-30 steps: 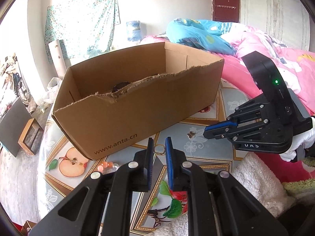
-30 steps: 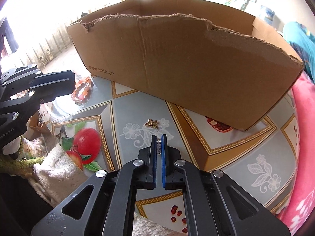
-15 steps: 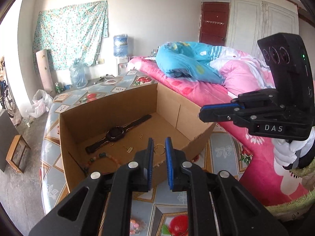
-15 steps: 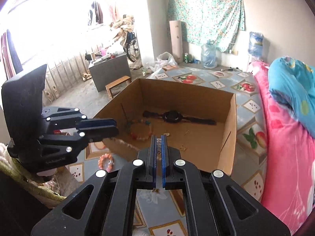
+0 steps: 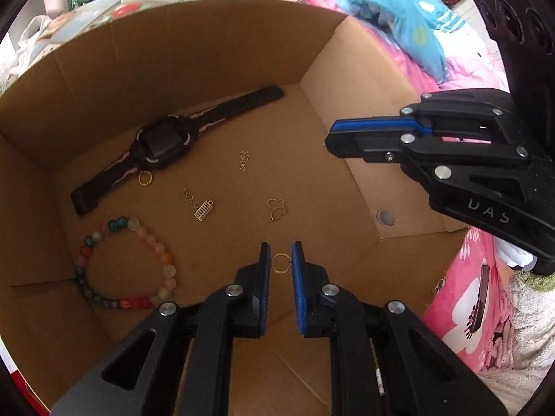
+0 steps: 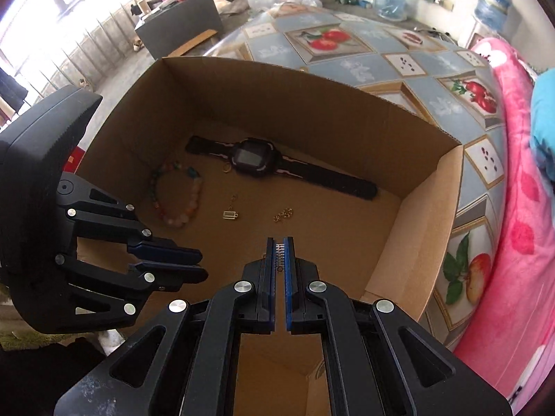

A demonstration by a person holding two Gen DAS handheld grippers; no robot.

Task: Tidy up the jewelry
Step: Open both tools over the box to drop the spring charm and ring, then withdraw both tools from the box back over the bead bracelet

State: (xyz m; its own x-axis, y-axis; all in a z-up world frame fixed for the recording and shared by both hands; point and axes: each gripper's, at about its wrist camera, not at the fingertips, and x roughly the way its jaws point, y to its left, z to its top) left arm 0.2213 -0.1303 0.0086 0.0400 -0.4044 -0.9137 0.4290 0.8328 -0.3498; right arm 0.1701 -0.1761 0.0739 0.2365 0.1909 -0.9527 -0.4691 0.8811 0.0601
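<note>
My left claw [image 5: 280, 263] pinches a small gold ring [image 5: 279, 262] between its pads, low over the cardboard box [image 5: 215, 48] floor. My right claw [image 6: 280, 254] clamps a tiny metal chain piece [image 6: 279, 256]. Beyond them lie a butterfly charm [image 5: 276, 208], a bead bracelet [image 5: 125, 263] to the left, and farthest, a black watch [image 5: 163, 145].

A gold ring [image 5: 280, 263] sits pinched between blue pads above the open cardboard box [image 5: 215, 48] holding a black watch [image 5: 163, 145] and a bead bracelet [image 5: 125, 263].
</note>
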